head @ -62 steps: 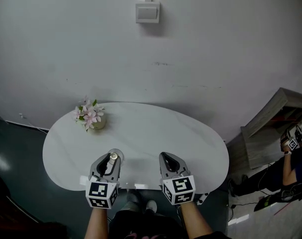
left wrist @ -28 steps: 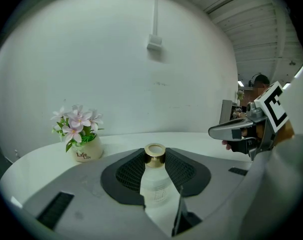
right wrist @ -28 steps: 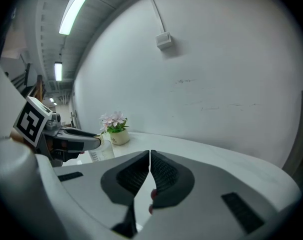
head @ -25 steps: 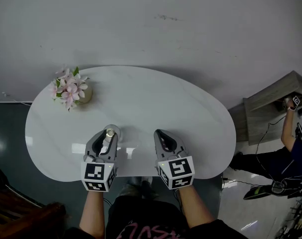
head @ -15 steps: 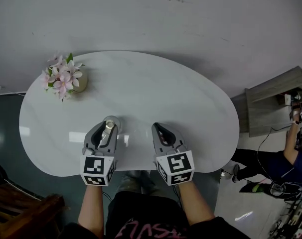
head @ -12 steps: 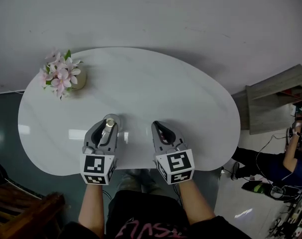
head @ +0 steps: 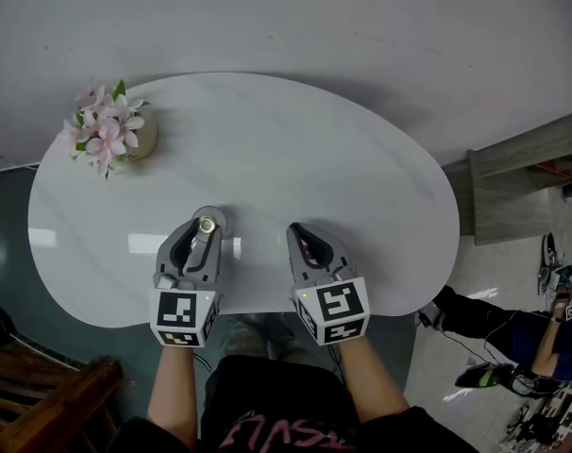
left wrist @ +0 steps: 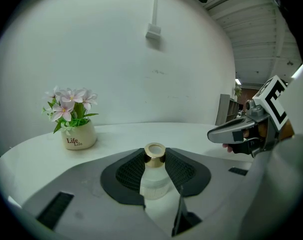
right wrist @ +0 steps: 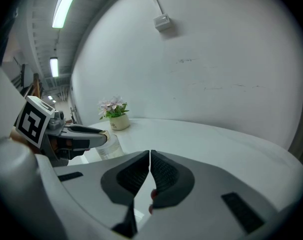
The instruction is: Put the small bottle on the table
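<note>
A small clear bottle (left wrist: 153,176) with a gold cap (head: 208,224) stands upright between the jaws of my left gripper (head: 207,230), which is shut on its neck and shoulders. It hangs over the near part of the white oval table (head: 295,149); whether its base touches the top I cannot tell. In the right gripper view the same bottle (right wrist: 109,146) shows at the left, held by the left gripper (right wrist: 86,134). My right gripper (head: 301,235) is beside it to the right, shut with nothing between its pads (right wrist: 139,173).
A cream pot of pink flowers (head: 116,132) stands at the table's far left. A white wall runs behind the table. A grey shelf unit (head: 541,173) and a person (head: 522,343) are off to the right; a dark wooden piece (head: 50,399) sits at lower left.
The head camera has tipped, so the table sits higher in view. Both grippers have kept their places over the near edge, the left still holding the bottle.
</note>
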